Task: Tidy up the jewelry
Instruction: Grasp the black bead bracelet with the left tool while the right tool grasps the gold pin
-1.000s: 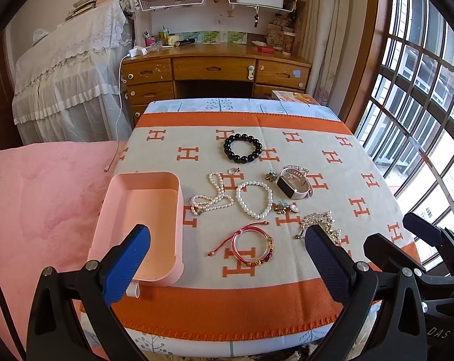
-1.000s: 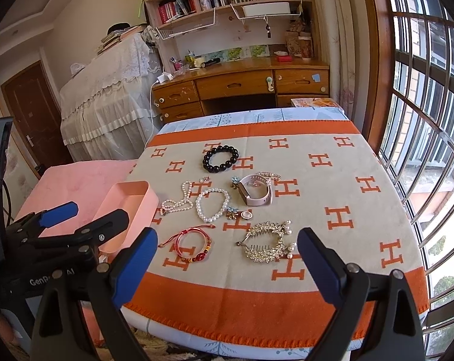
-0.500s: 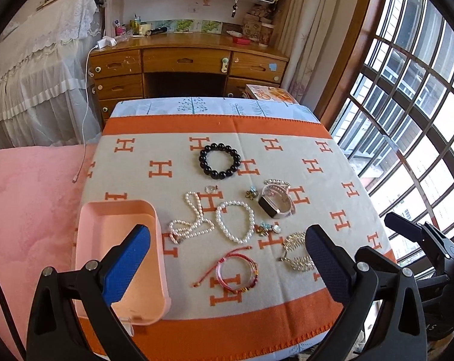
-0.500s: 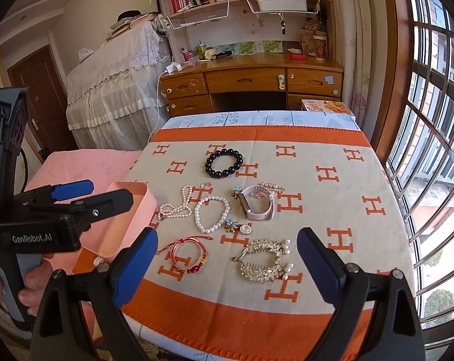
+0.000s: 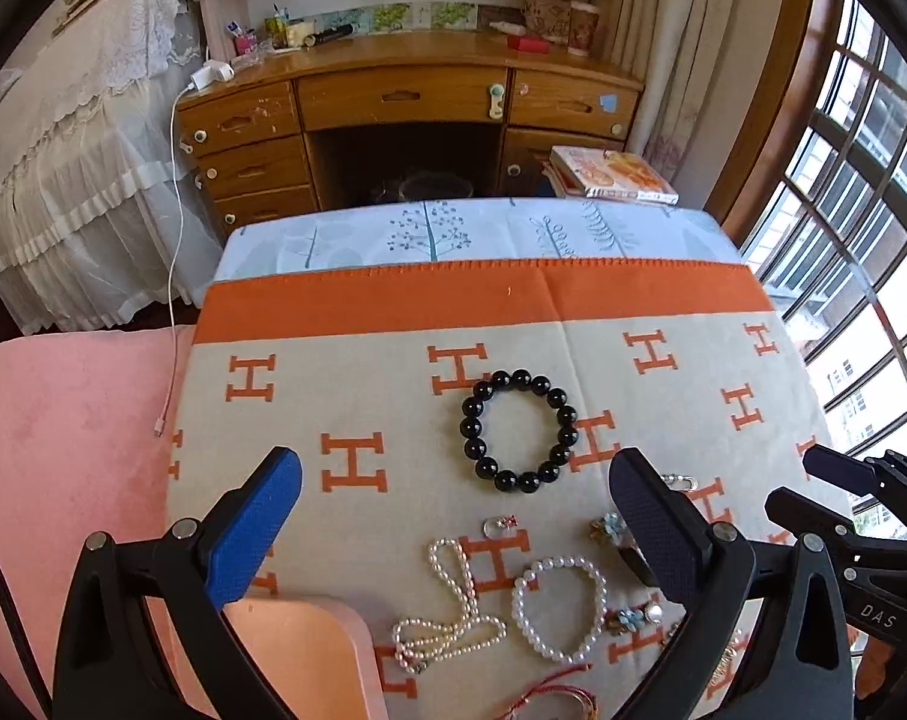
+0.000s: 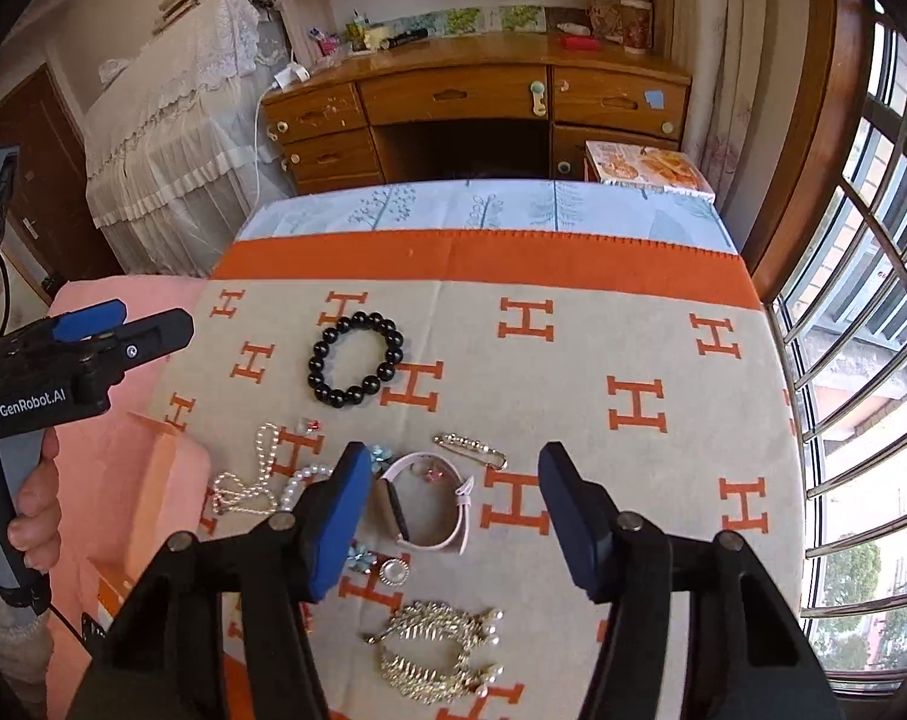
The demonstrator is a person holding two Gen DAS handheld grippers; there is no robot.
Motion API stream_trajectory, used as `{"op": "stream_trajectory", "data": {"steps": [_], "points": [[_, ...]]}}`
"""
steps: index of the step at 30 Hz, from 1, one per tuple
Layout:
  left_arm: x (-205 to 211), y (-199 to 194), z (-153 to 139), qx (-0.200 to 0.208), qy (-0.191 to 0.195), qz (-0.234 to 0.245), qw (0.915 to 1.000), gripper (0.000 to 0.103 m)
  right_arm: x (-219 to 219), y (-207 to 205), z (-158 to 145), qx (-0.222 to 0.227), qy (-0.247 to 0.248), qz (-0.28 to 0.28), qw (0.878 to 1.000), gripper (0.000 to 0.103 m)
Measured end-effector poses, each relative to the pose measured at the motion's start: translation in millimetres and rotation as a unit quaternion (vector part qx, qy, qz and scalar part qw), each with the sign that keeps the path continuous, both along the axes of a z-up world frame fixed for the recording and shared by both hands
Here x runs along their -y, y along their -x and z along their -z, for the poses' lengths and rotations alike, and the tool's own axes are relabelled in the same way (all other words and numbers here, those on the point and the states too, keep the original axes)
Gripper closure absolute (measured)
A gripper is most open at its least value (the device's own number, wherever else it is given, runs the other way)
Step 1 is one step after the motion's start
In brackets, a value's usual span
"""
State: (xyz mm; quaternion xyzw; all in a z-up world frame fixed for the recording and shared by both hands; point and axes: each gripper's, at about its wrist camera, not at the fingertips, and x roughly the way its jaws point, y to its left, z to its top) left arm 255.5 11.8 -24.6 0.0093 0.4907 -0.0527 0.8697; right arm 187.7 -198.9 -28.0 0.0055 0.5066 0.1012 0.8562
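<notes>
Right claw point(image 6: 453, 504) jaws are closing, empty, above the pink watch point(image 6: 420, 504); left claw point(image 5: 453, 528) gapes; pinch its stiff, light strap, not the slippery face

Bead bracelet point(image 6: 356, 359) behind watch point(image 6: 424, 505); tray point(image 5: 309, 654) left of pearls point(image 5: 447, 618).

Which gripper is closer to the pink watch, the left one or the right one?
Right. The right gripper hangs directly over the pink watch, its jaws closing but not yet touching it. The left gripper is off to the side, above the pearl pieces, open and empty.
</notes>
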Motion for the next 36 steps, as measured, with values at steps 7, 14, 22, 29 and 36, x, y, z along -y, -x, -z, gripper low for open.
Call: {"op": "stream_trajectory", "data": {"steps": [7, 14, 22, 29, 36], "points": [[5, -58, 79, -0.090, 0.008, -0.031, 0.9954, 0.018, 10, -39, 64, -0.077, 0.019, -0.041, 0.996, 0.063], [8, -70, 111, -0.119, 0.007, -0.029, 0.9925, 0.019, 1, -47, 86, -0.086, 0.040, -0.091, 0.991, 0.067], [10, -78, 125, -0.151, -0.006, -0.035, 0.9879, 0.022, -18, -46, 93, -0.074, 0.052, -0.142, 0.986, 0.089], [18, -82, 119, -0.139, -0.017, -0.034, 0.9896, 0.052, -19, -47, 92, -0.072, 0.041, -0.127, 0.988, 0.096], [26, -73, 110, -0.133, -0.005, -0.023, 0.9908, 0.090, -2, -42, 75, -0.057, -0.009, -0.086, 0.995, 0.096]]}}
